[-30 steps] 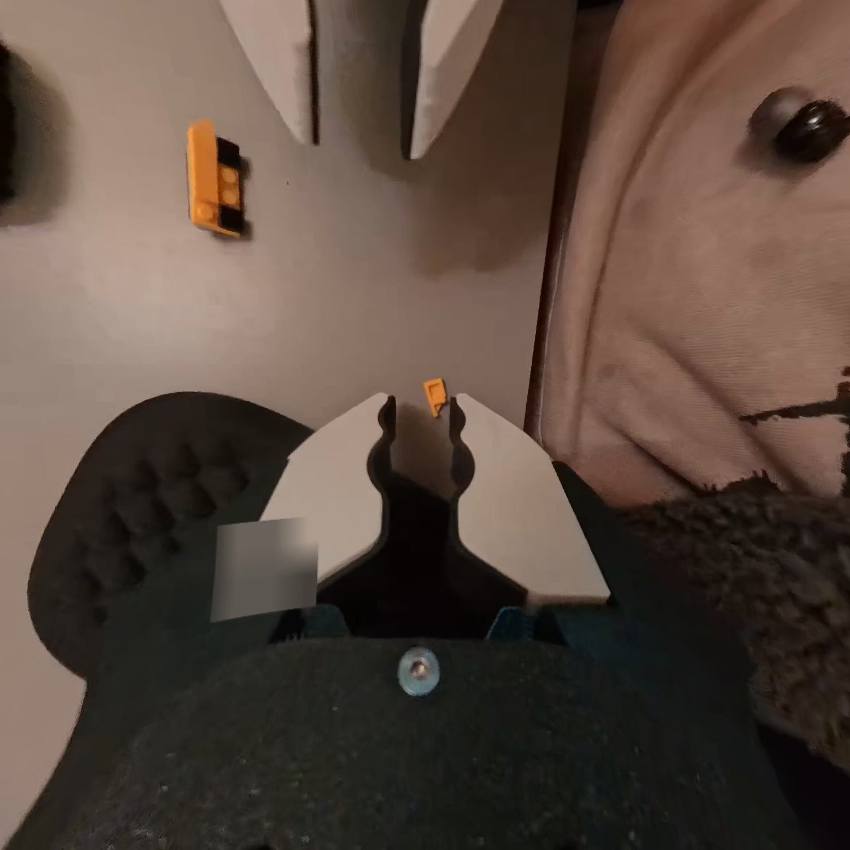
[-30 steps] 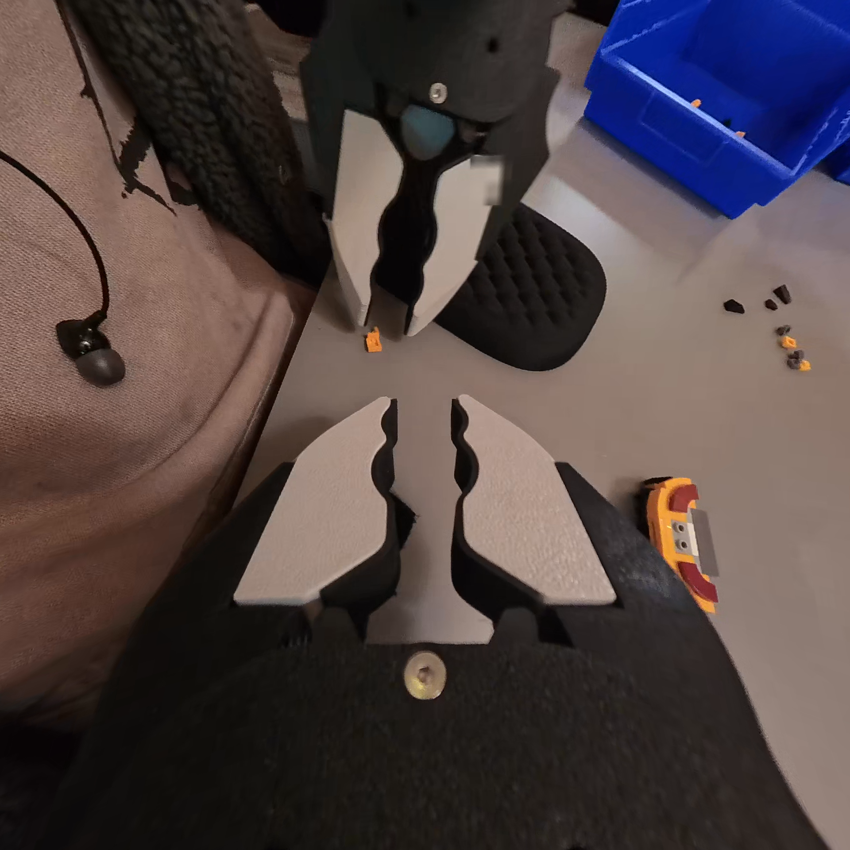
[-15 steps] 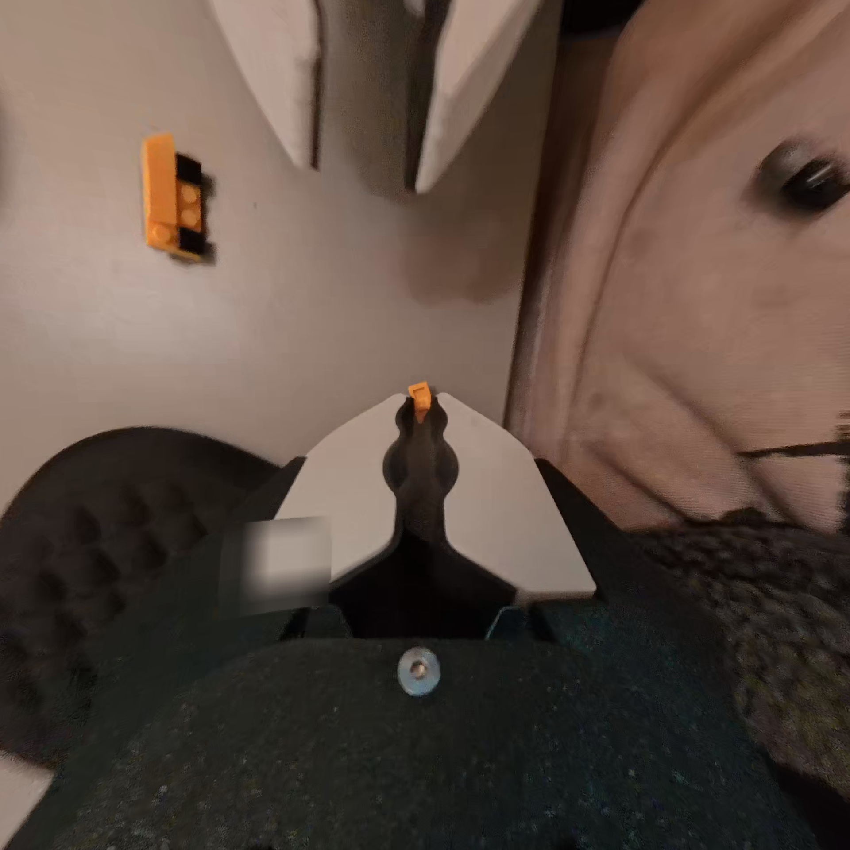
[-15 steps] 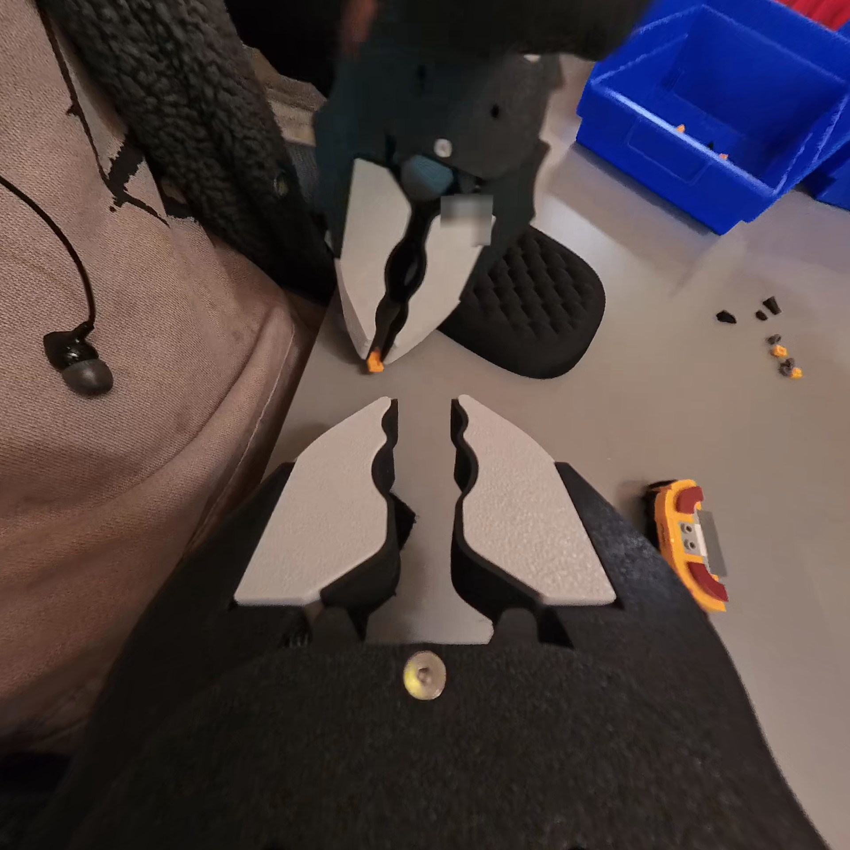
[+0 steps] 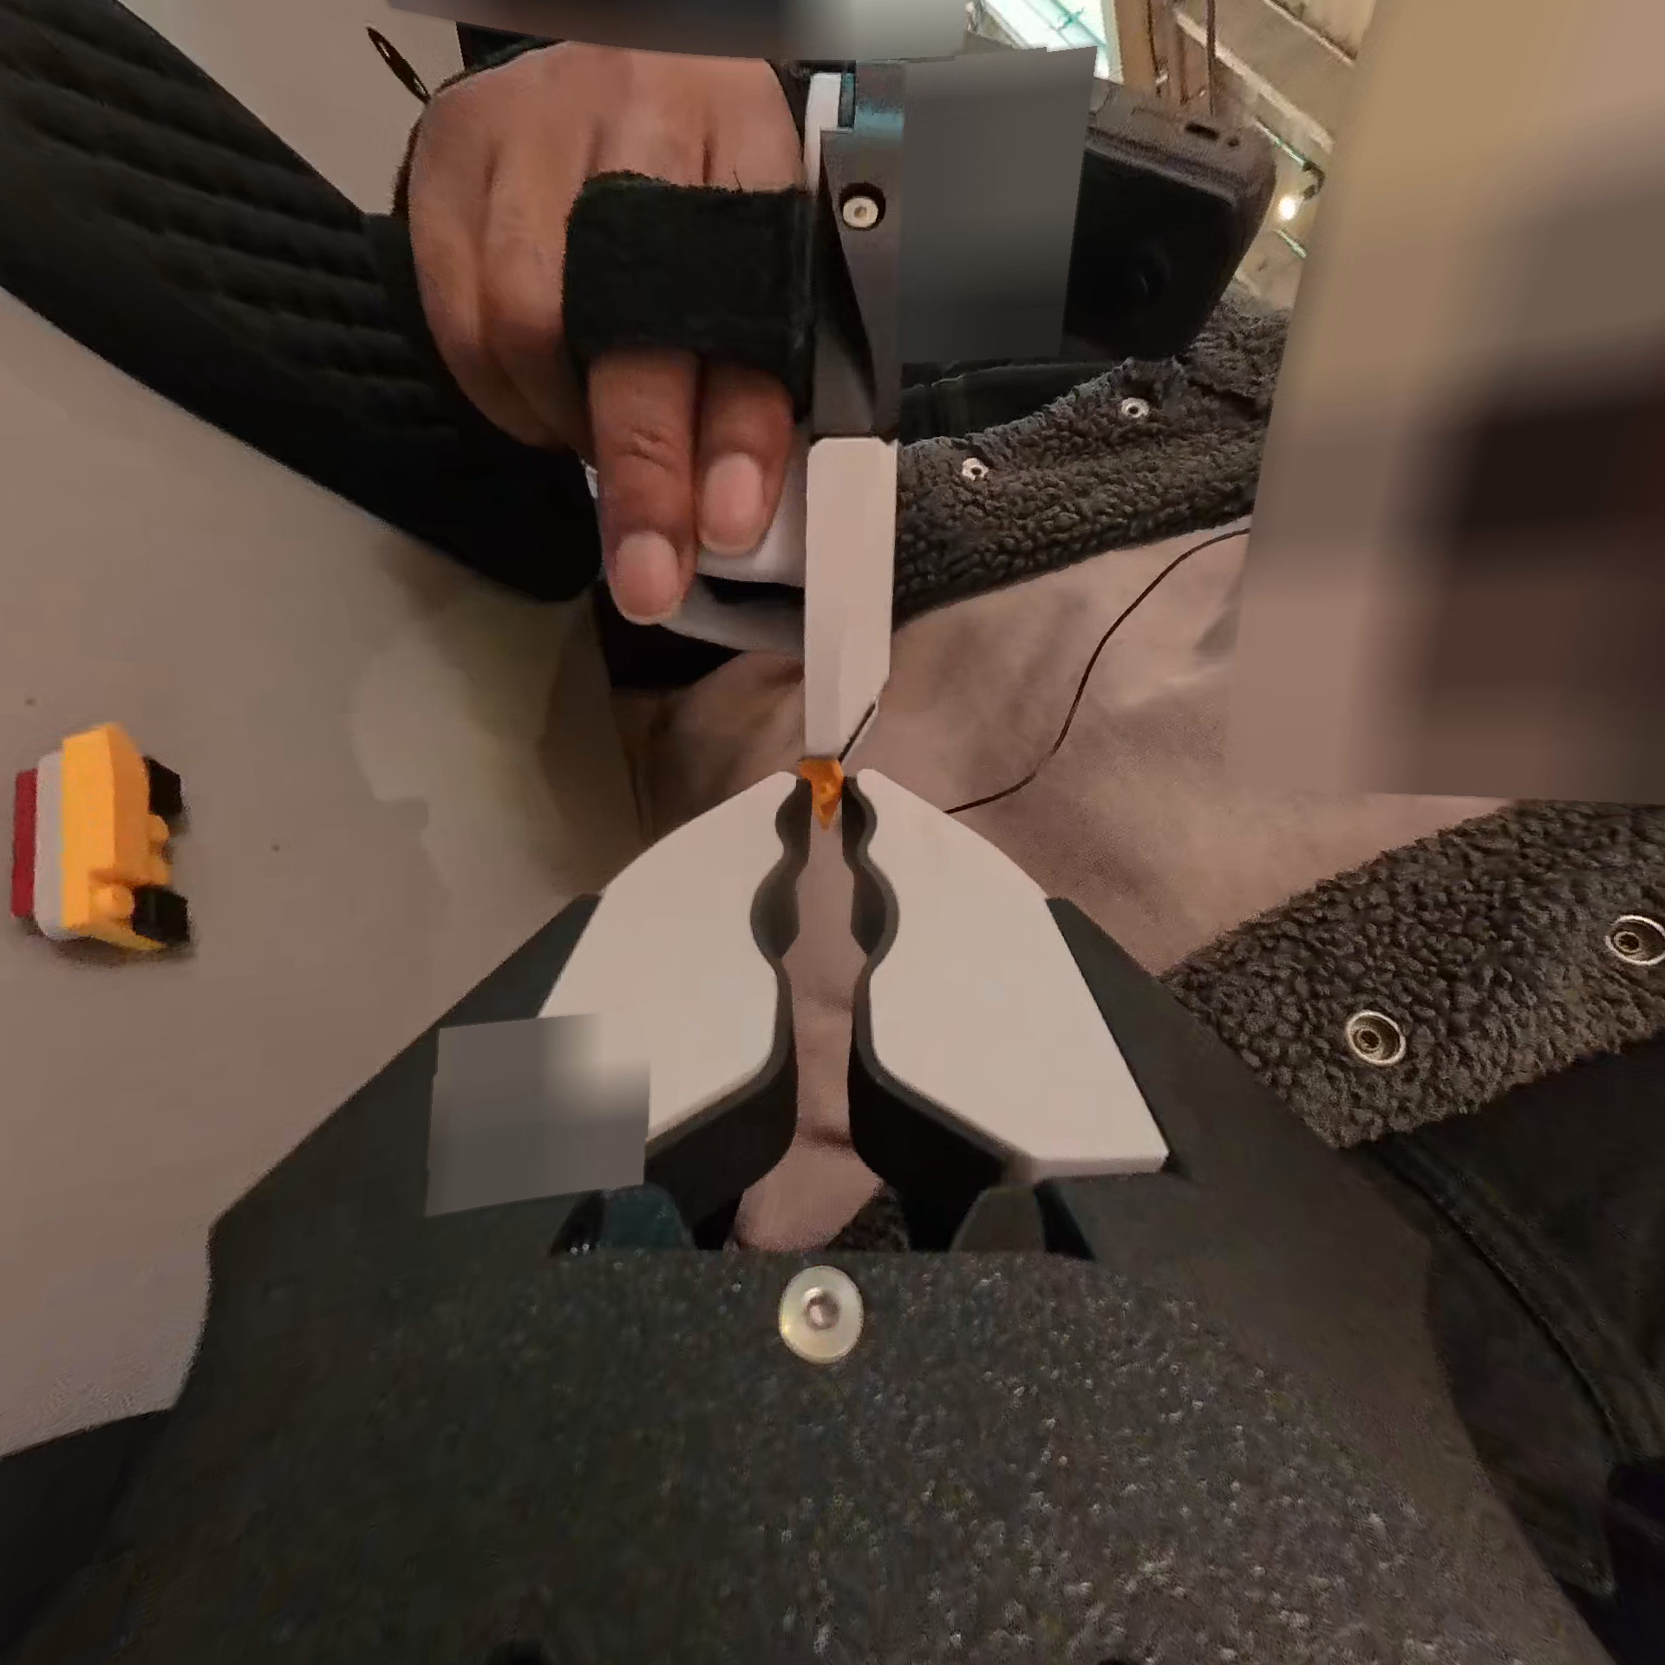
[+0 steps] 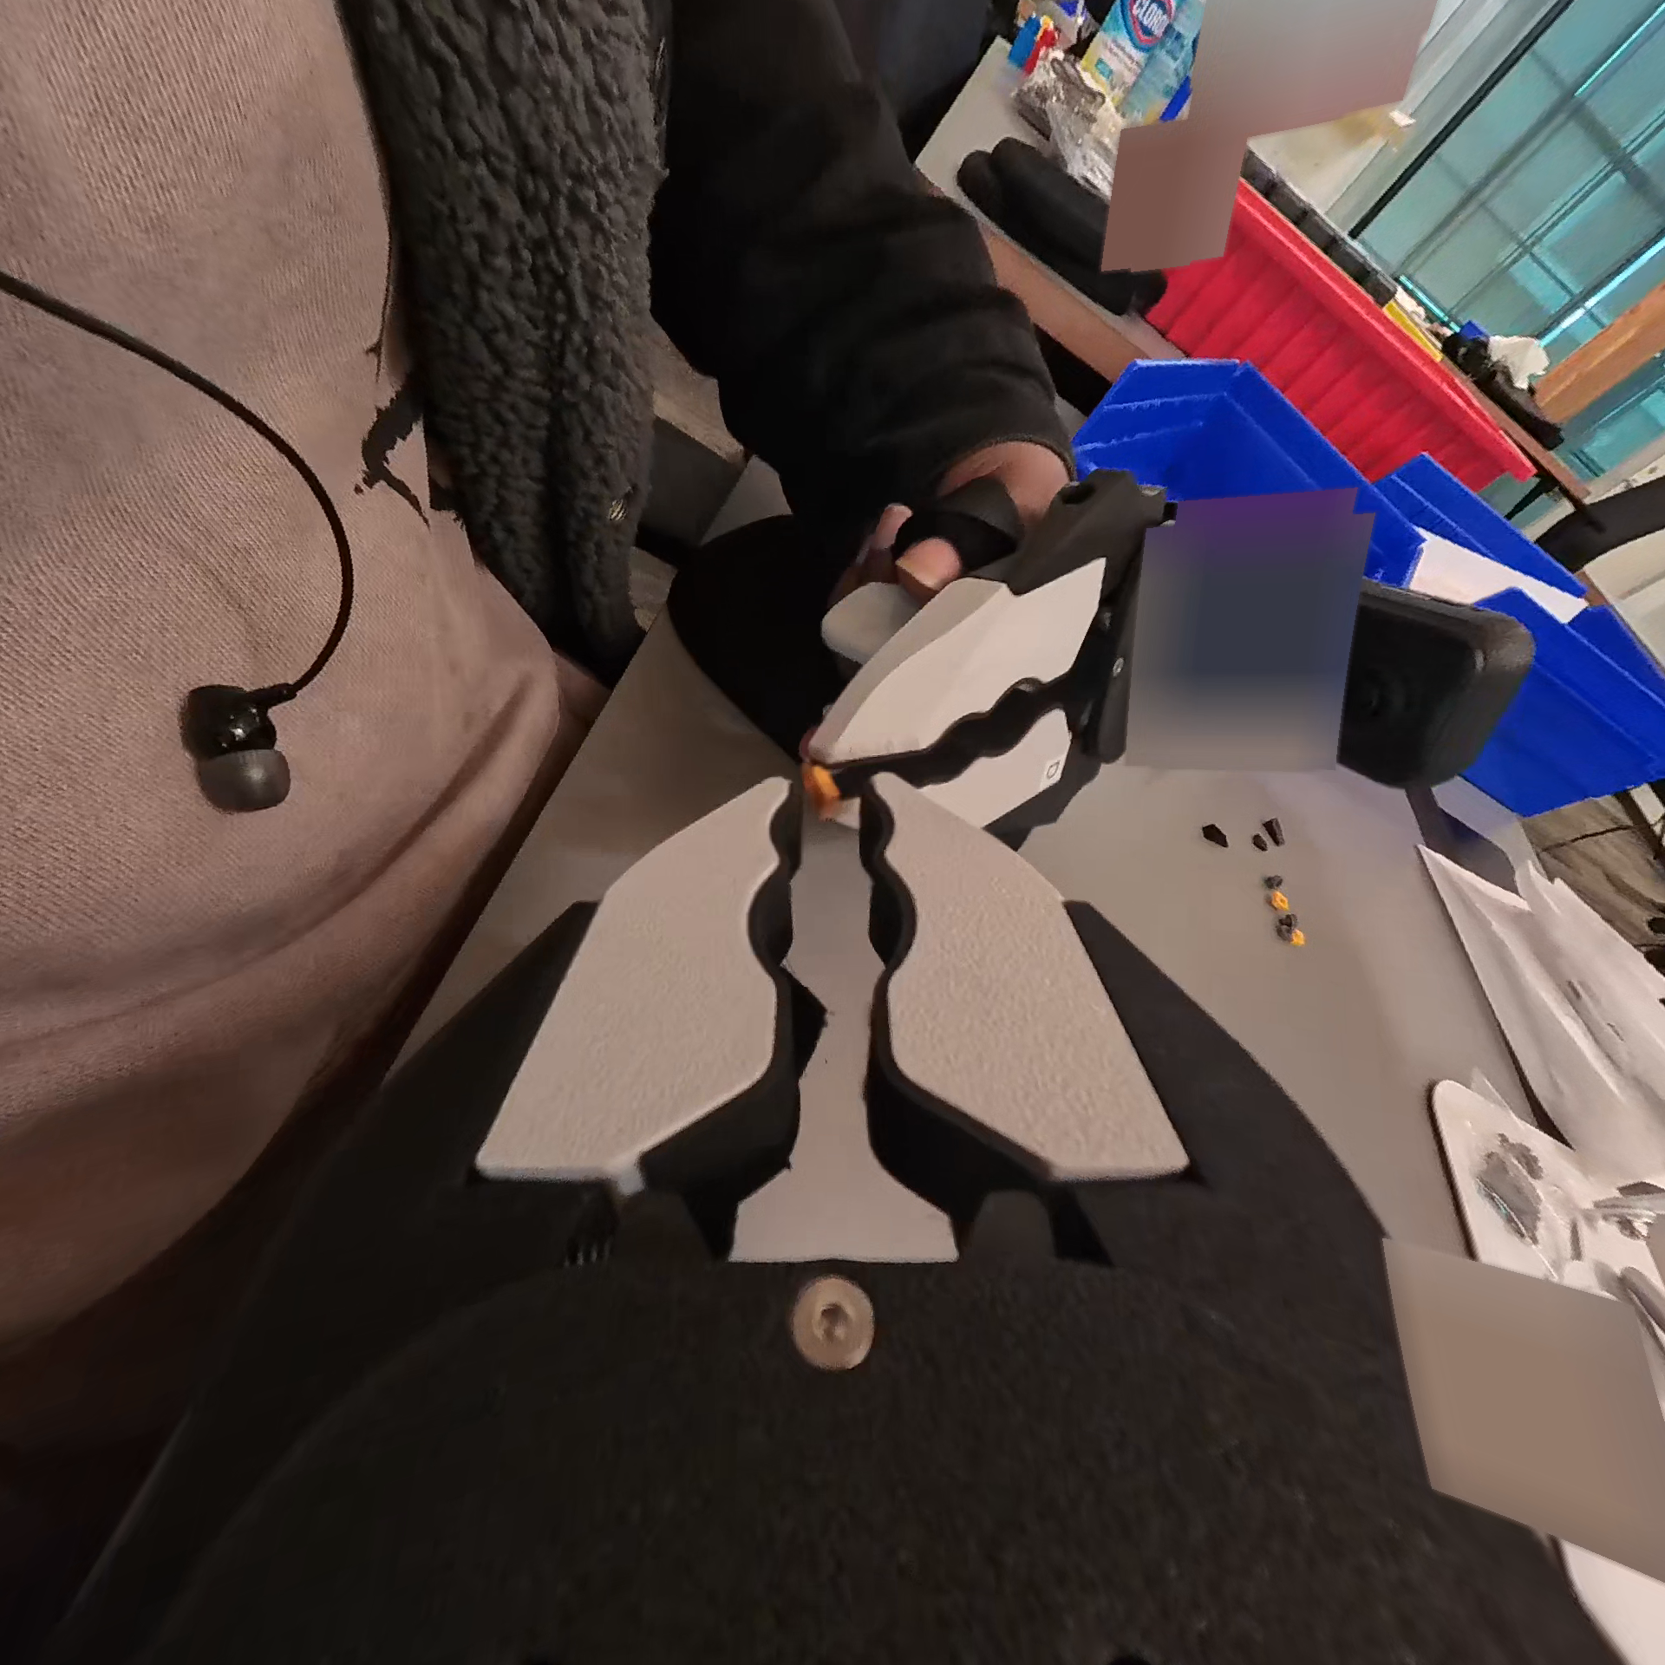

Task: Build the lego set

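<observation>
L gripper [image 5: 824,793] has its jaws clamped on a tiny orange lego piece [image 5: 823,791], pinched at the very tips and held in the air off the near edge of the grey table [image 5: 225,631]; piece sticks out forward past the tips. R gripper [image 6: 824,797] meets it tip to tip, jaws apart w/ a narrow gap, the piece [image 6: 822,782] just at their mouth, so R is the one placed to take it; judged: a handover or regrip, R needs to close square on the free end. Farther out on the table, well apart to the L gripper's left: half-built orange, white and red lego block model [image 5: 95,842]; towards the far edge, loose small black and orange lego bits [image 6: 1266,878], then blue plastic bins [image 6: 1261,432].
</observation>
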